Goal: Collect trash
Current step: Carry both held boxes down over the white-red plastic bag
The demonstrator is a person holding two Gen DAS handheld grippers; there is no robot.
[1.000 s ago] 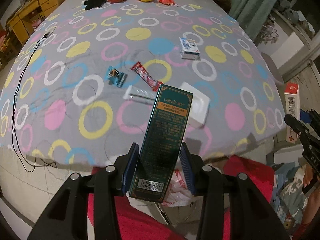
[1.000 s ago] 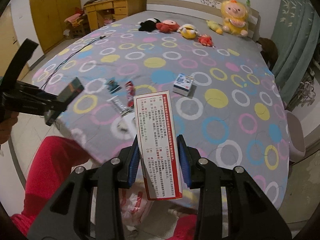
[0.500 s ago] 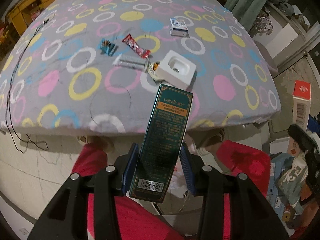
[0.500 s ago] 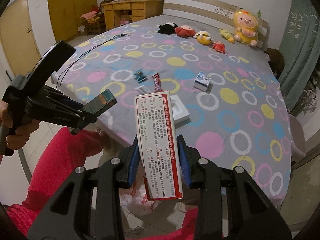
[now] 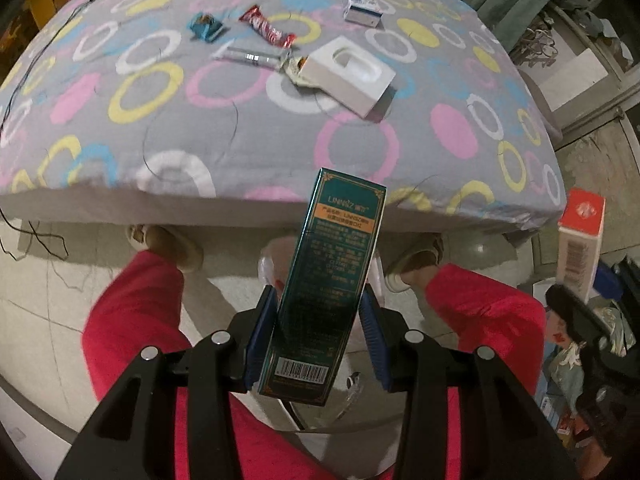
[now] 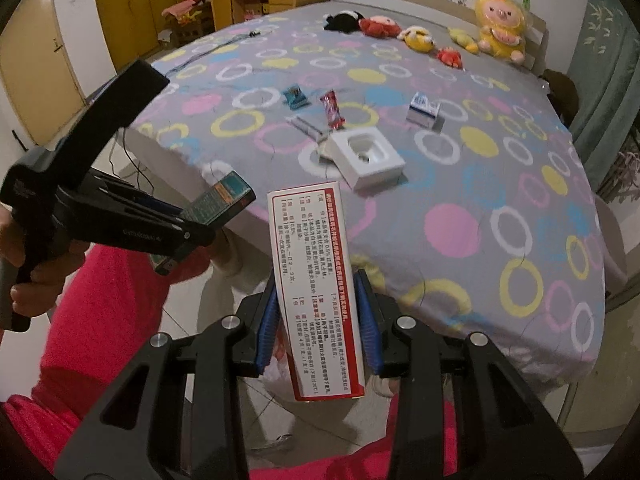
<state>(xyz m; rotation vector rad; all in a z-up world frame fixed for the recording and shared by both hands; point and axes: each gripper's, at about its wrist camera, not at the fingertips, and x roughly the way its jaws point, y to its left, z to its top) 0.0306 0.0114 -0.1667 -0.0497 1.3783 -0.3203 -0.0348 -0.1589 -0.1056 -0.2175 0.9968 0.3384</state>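
The left gripper (image 5: 318,332) pinches a green carton (image 5: 324,280), and the right gripper (image 6: 316,320) pinches a red-and-white carton (image 6: 316,280); each carton's long axis runs forward along the fingers, over the floor beside the bed (image 6: 460,208).

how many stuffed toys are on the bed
6, all near the headboard: black one, red one, yellow-white one, small yellow one, small red one, big yellow doll. None looks hidden.

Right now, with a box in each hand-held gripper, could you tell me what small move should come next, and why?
Probably lower the green box over the plastic-lined bin below and release; the left hand-held gripper already holds it above the opening.
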